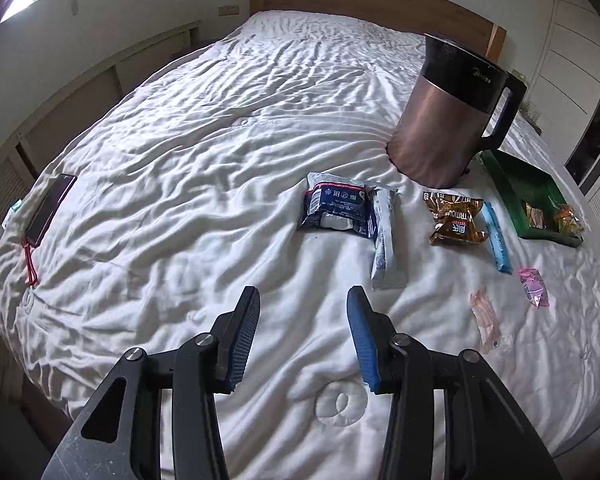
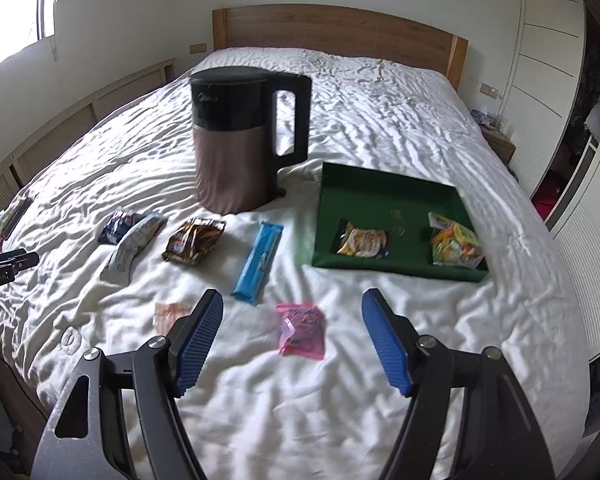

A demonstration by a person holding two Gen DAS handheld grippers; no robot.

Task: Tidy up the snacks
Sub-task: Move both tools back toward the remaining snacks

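White bed; green tray holds two snack packets; both grippers' fingers apart, empty.

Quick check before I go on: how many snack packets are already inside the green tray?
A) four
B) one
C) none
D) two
D: the right wrist view shows two packets in the green tray, an orange-and-white packet near its front left and a colourful packet at its front right; the other snacks lie on the bedsheet.
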